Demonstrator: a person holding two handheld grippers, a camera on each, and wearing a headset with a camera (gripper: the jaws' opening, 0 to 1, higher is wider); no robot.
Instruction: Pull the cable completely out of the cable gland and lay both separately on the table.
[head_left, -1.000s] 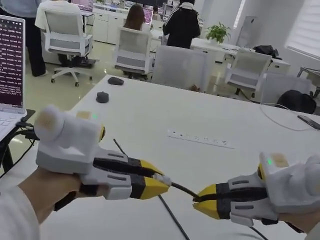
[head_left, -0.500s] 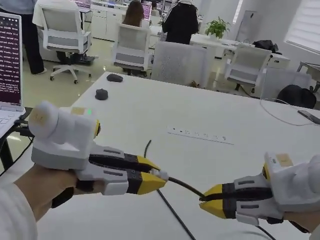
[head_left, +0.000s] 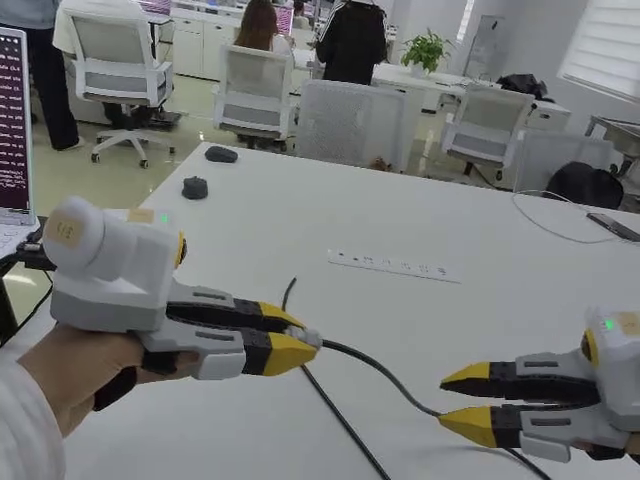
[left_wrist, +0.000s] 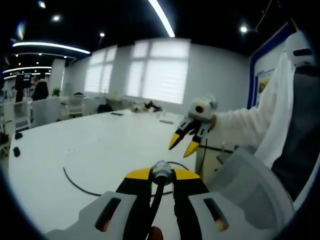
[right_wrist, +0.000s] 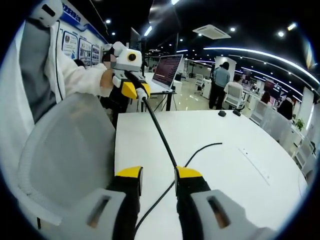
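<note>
At 8 o'clock in the head view, the left hand-held gripper (head_left: 303, 339) is clamped on the cable gland (head_left: 314, 340). The yellow jaws hide most of the gland. Only its pale tip pokes out, which the left gripper view shows as a small grey knob (left_wrist: 161, 171) between the jaw ends.

The black cable (head_left: 380, 368) leaves that tip and sags toward 4 o'clock, into the gap of the right hand-held gripper (head_left: 445, 398). Its jaws stand apart, and its body is cut off by the frame edge. In the right gripper view the cable (right_wrist: 160, 131) runs down from 11 o'clock and passes between the spread jaws close to the right one; I cannot tell if it touches.

Another stretch lies on the white bench (head_left: 480, 230), leaving the head view at 6 o'clock. A thin white strip (head_left: 393, 267) lies near the centre, its markings too small to read.
</note>
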